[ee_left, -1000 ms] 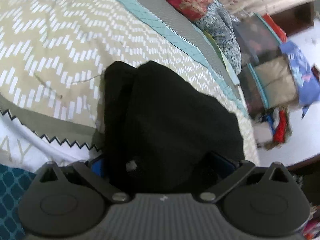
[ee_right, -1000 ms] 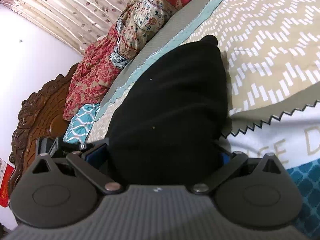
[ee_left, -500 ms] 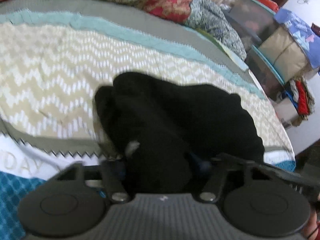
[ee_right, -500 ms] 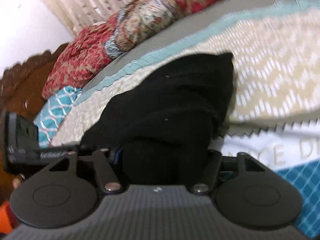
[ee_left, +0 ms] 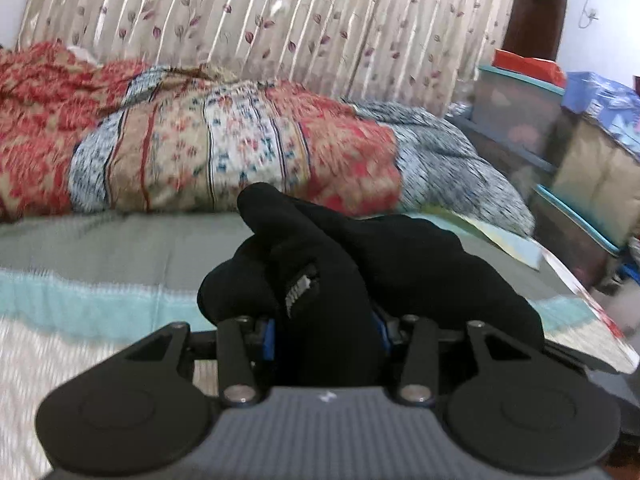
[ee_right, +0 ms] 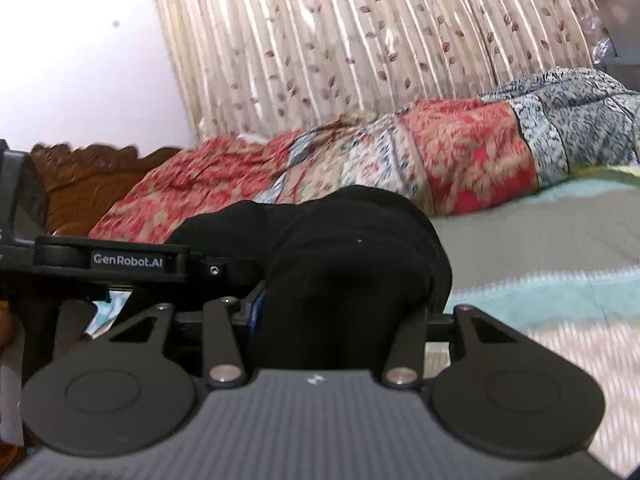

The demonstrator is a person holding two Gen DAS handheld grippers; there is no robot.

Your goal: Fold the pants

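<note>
Both claws, left claw (ee_left: 326, 332) and right claw (ee_right: 332, 320), are closing on bunched black pants (ee_left: 360, 256), fingertips hidden.

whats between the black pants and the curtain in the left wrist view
In the left wrist view, a rolled patchwork quilt lies between the pants and the curtain.

Pants (ee_left: 332, 280) bunched right in front of the left gripper (ee_left: 326, 332), fabric between its closing jaws, above the bedspread (ee_left: 100, 264). Beyond, a rolled quilt (ee_left: 224, 140) lies along the bed's far edge, curtain (ee_left: 280, 16) behind it. Storage boxes (ee_left: 520, 108) stacked at far right. Over on the right wrist view, the right gripper (ee_right: 332, 320), jaws closing on cloth too, with the left gripper just to its left.
</note>
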